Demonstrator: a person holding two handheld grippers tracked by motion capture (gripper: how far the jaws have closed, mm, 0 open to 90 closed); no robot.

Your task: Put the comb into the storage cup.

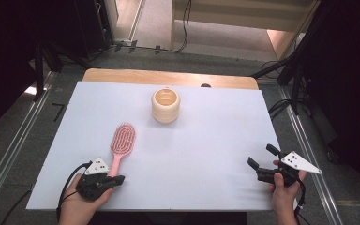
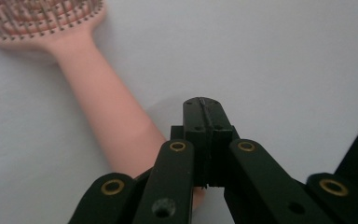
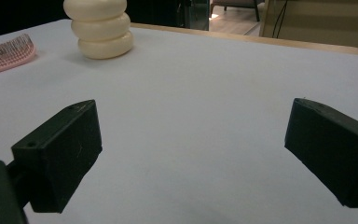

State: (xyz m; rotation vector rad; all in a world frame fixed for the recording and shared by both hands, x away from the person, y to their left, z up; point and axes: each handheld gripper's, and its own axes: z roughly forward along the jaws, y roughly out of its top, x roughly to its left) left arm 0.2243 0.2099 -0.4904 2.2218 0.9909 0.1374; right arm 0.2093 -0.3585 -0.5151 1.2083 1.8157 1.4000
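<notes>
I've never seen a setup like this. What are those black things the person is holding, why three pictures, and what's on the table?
A person holds a two-jaw tool in each hand. The high view looks down on the white table. The other two pictures come from cameras riding on each tool.

The left hand-held gripper has its jaws shut, beside the handle of a pink hairbrush without clamping it. The right hand-held gripper is open and holds nothing. Farther back stands a cream ribbed cup.

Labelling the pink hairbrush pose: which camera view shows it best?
The high view: the whole hairbrush lies on the white table, head to handle, handle end at the left gripper. The left gripper view gives a blurred close-up of the handle; the right gripper view catches the head's edge.
</notes>
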